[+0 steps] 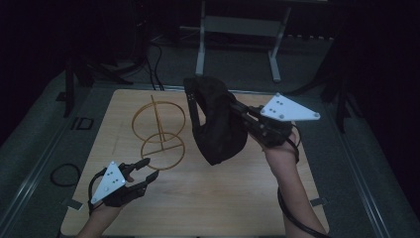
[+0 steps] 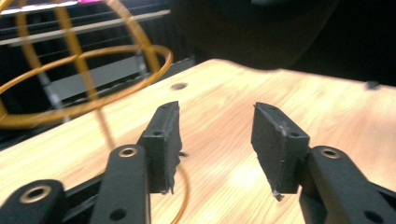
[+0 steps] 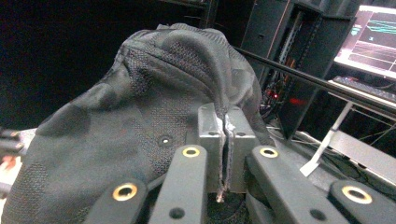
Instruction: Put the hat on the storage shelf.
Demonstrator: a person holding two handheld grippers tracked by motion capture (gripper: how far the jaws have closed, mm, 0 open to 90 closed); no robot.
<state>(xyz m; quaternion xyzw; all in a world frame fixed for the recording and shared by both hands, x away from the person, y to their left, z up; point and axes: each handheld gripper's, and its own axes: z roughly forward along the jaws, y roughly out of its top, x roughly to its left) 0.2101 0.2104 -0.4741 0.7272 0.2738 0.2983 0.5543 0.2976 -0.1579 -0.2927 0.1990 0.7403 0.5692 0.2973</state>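
Right fingers (image 3: 214, 135): clenched on a fold of the black cap's (image 1: 218, 124) fabric — in the right gripper view the two pads meet with only cloth between them
Left fingers (image 2: 163, 140): released, a clear gap between the pads and nothing in it
Cap: held up off the table (image 1: 208, 198) by the right gripper (image 1: 245, 119), at about 3 o'clock from the wire stand (image 1: 159, 130) and just beside it
Wire stand: gold rings on an upright rod, standing toward 11 o'clock on the wooden top
Left gripper (image 1: 146, 169): low at 7 o'clock, its tips close to the stand's bottom ring
Step in hand: carrying the cap toward the stand, I'd say — the hanging itself not yet done
Next move: likely calls for the left side to steady the stand's base while the cap's hollow is brought over the top ring
High view adds: how cap, stand and both grippers lie relative to each other
Gripper views add: the pinch on the cloth up close, the empty gap on the left, the mesh weave of the cap
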